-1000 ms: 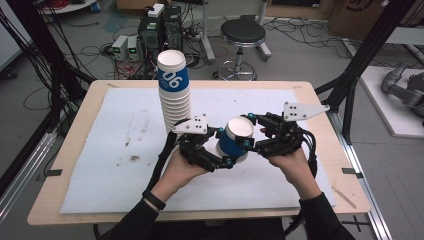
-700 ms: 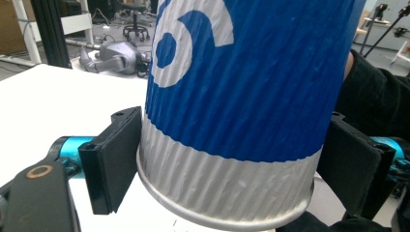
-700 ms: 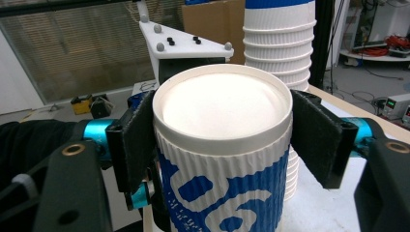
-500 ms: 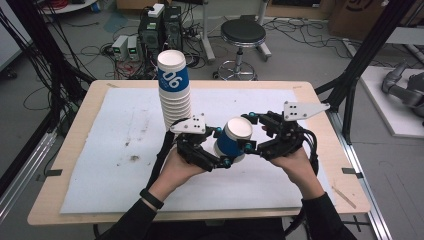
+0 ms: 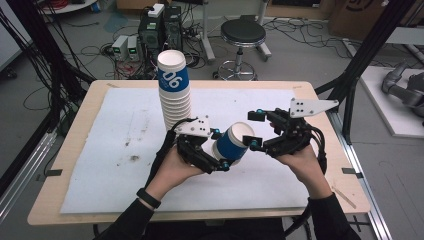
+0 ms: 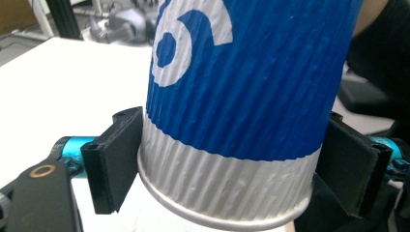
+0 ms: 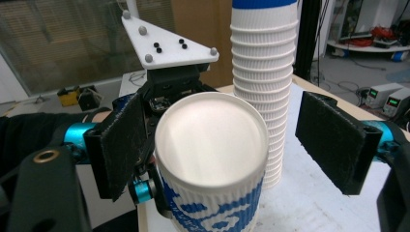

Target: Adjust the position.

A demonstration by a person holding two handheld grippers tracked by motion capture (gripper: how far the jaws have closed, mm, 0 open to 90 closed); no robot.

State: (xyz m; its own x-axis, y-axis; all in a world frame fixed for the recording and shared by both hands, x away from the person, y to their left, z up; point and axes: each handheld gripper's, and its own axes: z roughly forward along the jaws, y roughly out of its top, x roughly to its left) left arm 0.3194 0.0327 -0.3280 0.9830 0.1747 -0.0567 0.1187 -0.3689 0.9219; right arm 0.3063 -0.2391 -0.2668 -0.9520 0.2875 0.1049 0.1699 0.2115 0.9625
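A tall stack of white ribbed paper cups [image 5: 175, 97], the top one with a blue band, stands at the back middle of the white mat; it also rises behind the jaws in the right gripper view [image 7: 263, 87]. My left gripper [image 5: 221, 150] is shut on the base of a single blue and white cup [image 5: 231, 145], held tilted above the mat with its mouth toward the right. Both pads press its ribbed base [image 6: 227, 145]. My right gripper [image 5: 256, 129] is open at the cup's mouth [image 7: 212, 140]; its jaws have just been opening, the rim lies between them and the right pad [image 7: 333, 140] stands clear.
The white mat [image 5: 100, 150] with a few dark stains covers the wooden table [image 5: 65, 145]. A black stool [image 5: 242, 35], power supplies [image 5: 125, 47] and cables lie on the floor behind. Black frame posts [image 5: 360, 55] rise at both sides.
The right gripper's jaws have come off the cup's rim and spread apart. The cup stays in the left gripper; both hands have hardly moved.
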